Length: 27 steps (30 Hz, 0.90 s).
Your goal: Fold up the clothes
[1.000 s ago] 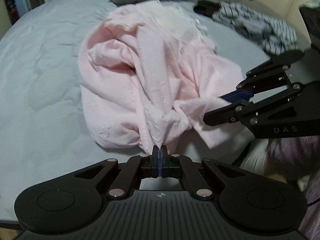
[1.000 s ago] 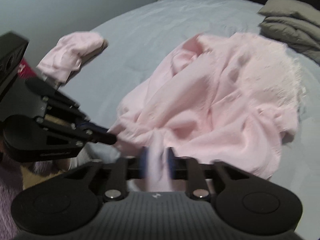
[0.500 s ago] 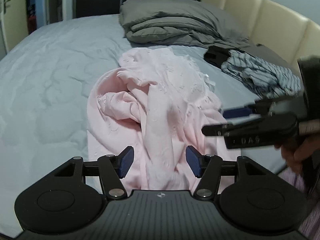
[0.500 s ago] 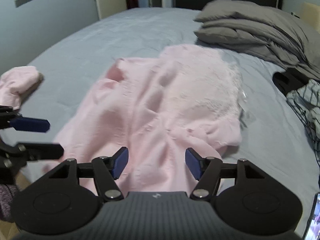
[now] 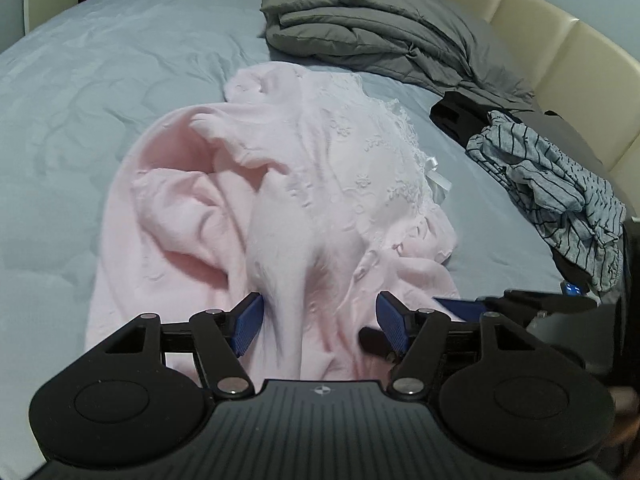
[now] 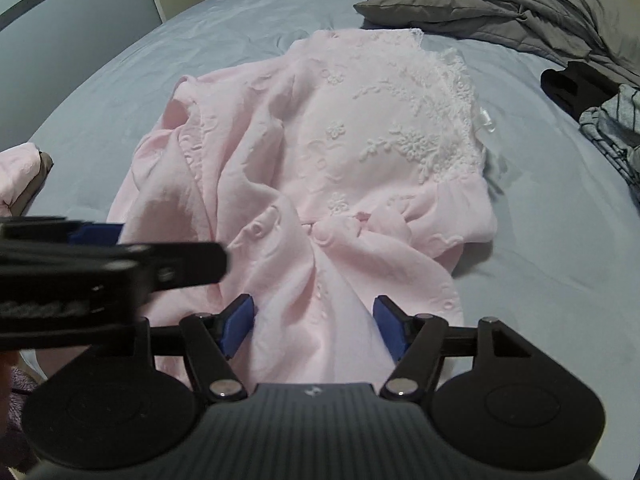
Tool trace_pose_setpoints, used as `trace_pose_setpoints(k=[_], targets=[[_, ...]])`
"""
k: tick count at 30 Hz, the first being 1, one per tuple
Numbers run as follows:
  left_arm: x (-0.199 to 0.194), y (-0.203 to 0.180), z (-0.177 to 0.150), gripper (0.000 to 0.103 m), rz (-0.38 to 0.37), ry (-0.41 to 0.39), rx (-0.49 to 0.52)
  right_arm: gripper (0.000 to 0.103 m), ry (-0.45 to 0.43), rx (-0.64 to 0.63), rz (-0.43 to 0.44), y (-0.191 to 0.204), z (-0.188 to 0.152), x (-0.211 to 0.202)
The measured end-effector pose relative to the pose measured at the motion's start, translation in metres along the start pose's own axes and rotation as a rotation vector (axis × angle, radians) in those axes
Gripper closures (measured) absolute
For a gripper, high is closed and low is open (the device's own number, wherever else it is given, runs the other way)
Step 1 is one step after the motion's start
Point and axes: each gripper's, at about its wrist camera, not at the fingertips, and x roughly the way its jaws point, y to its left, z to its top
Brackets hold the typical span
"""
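Pink top [image 5: 280,184] lies rumpled on bed [image 5: 80,92]. Left gripper [image 5: 318,320] and right gripper [image 6: 314,322] gape, holding nothing (fabric between pads). We risk pinching several layers, dragging the whole bunch.

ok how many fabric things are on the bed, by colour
pink: 2, the pink garment and a small pink piece
grey: 1, the folded duvet
striped: 1, the striped top
black: 1, the black item
total: 5
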Motion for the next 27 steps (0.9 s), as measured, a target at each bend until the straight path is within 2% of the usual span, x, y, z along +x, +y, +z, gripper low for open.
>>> trace_pose_setpoints(k=[1,2,3,4,5,7,13,21,23,27], targets=[[0.003,0.0,-0.001,0.054,0.01,0.01,0.001,0.051,0.006,0.001,0.005,0.001,0.001,0.001],[0.006,0.0,-0.002,0.07,0.021,0.021,0.002,0.06,0.015,0.001,0.012,0.0,0.0,0.002],[0.009,0.0,-0.002,0.081,0.027,0.033,0.007,0.076,0.024,0.0,0.019,0.0,0.0,0.003],[0.011,0.0,-0.002,0.084,0.03,0.042,0.013,0.084,0.032,-0.002,0.023,0.0,0.0,0.004],[0.012,0.0,-0.003,0.094,0.036,0.048,0.021,0.085,0.036,-0.003,0.026,0.0,-0.001,0.004],[0.01,-0.001,-0.005,0.099,0.052,0.054,0.045,0.095,0.04,-0.006,0.04,0.0,-0.001,0.002],[-0.004,-0.003,-0.016,0.102,0.057,0.08,0.13,0.098,0.053,-0.085,0.087,0.015,-0.008,-0.007],[-0.034,0.019,-0.051,0.103,0.022,0.161,0.177,0.098,0.102,-0.187,0.145,0.038,-0.029,-0.024],[-0.042,0.022,-0.049,0.103,0.018,0.188,0.188,0.098,0.116,-0.213,0.156,0.043,-0.035,-0.027],[-0.059,0.03,-0.062,0.103,0.006,0.189,0.203,0.098,0.135,-0.253,0.196,0.05,-0.043,-0.035]])
